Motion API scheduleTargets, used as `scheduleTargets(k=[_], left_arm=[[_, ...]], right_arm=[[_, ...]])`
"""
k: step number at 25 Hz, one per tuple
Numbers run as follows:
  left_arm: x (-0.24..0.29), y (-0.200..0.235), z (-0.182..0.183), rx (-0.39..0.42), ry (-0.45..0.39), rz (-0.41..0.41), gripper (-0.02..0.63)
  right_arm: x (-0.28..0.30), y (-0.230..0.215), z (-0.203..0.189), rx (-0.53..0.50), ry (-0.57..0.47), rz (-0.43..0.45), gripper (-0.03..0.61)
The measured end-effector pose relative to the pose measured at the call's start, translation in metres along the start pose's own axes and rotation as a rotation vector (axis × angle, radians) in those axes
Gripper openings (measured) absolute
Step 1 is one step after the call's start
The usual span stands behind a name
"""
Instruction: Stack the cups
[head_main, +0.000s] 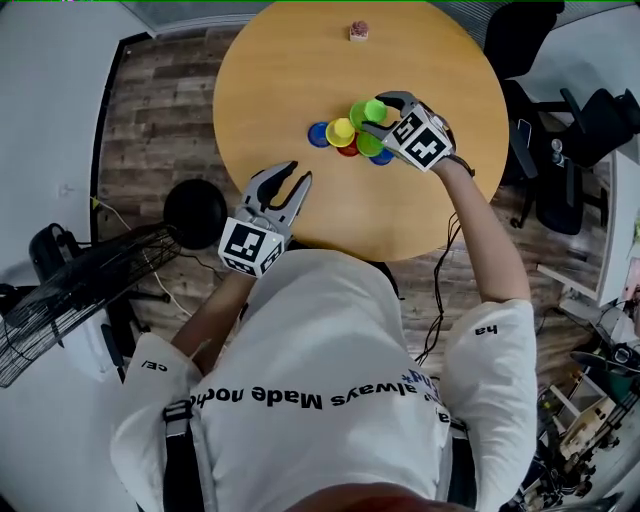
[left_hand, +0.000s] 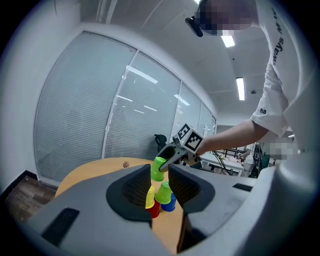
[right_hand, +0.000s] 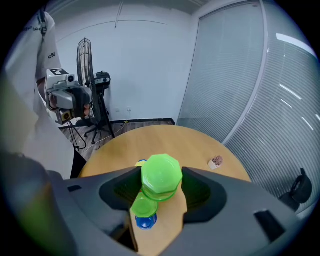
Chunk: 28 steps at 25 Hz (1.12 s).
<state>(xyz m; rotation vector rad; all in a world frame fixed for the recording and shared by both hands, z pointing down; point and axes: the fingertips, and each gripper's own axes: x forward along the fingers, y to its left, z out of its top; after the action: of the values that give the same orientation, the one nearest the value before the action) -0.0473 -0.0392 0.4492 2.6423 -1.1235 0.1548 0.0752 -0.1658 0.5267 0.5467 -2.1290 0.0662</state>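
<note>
Right gripper (right_hand: 161, 176): jaws clenched on inverted light-green plastic cup (left_hand: 158, 168) above coloured cup cluster (head_main: 345, 138), round wooden worktop (head_main: 290, 60) | judged light, thin-walled, slippery; grip sidewalls gently | left gripper (head_main: 297, 175): jaws released, empty, short of cluster.

You're wearing a white short-sleeved T-shirt (head_main: 320, 330) with black lettering on chest and sleeves, and dark straps (head_main: 178, 450) at the shoulders. The grey left gripper (head_main: 300, 172) and grey right gripper (head_main: 375, 113) each carry a black-and-white marker cube. A black cable (head_main: 445, 262) trails off the right one.
</note>
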Motion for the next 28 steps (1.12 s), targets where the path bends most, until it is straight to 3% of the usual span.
scheduleTargets(k=[11,18,23,28], left_arm=[[0.008,-0.013,0.001,0.008,0.002,-0.019,0.126],[0.005,-0.015,0.002,0.009,0.004,-0.015,0.126],[0.006,-0.016,0.008,0.013,-0.002,-0.016,0.126],[0.007,-0.016,0.026,0.019,-0.038,-0.027,0.121]], right_arm=[[0.008,0.03,-0.022,0.015,0.009,0.036,0.262],[0.01,0.032,-0.015,0.03,-0.025,0.036,0.273],[-0.017,0.026,0.002,0.068,-0.113,0.006,0.281],[-0.071,0.023,0.027,0.146,-0.263,-0.098,0.279]])
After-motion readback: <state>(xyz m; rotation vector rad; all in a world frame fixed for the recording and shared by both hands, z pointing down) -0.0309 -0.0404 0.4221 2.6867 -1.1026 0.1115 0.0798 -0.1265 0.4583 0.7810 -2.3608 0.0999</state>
